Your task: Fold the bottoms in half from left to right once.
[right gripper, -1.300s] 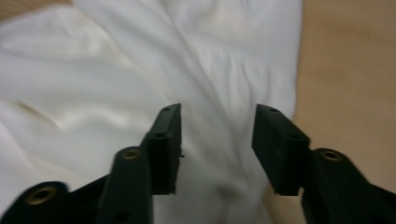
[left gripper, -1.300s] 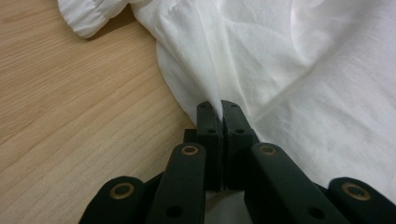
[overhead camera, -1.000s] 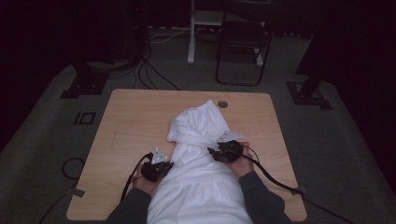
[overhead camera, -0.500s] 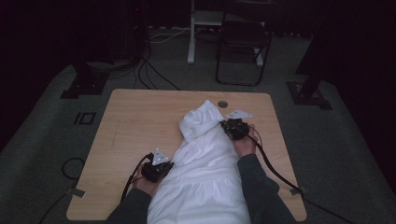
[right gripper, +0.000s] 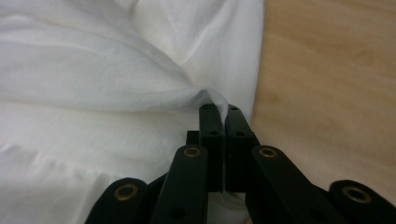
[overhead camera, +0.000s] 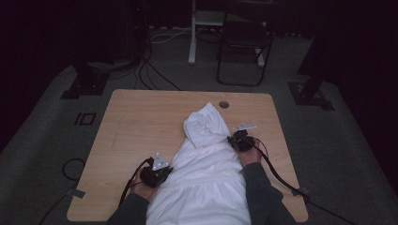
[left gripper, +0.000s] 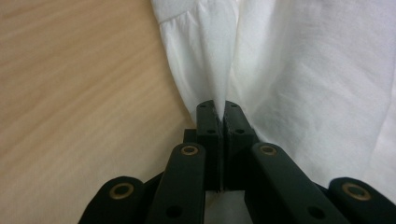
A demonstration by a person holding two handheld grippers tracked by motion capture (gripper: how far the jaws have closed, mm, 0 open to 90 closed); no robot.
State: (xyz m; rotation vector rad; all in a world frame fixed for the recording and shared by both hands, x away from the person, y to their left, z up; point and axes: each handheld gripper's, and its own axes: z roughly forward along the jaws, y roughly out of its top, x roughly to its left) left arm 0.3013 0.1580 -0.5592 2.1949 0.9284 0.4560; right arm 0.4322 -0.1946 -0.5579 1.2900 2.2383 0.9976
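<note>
White garment (overhead camera: 206,178) spread on wooden table (overhead camera: 141,122), hanging off the near edge at 6 o'clock between the forearms. Looks like a folding job, early to middle stage: top end already turned over on itself into a bunched lump at about 12 o'clock, just short of the cable hole (overhead camera: 224,104); lower body flat, gathered seam across it, sides not yet folded in. Judged remaining: side folds, then a final fold up from the hem.

Long axis running 6 to 12 o'clock, tilted slightly toward 1; folded top pointing away from the person.

Left gripper (overhead camera: 162,174) at garment's left edge, about 8 o'clock: jaws closed tight, pinching a pleat of cloth. Right gripper (overhead camera: 233,139) at right edge, about 3 o'clock of the cloth: jaws just closed, small tuft of fabric nipped between the tips.
</note>
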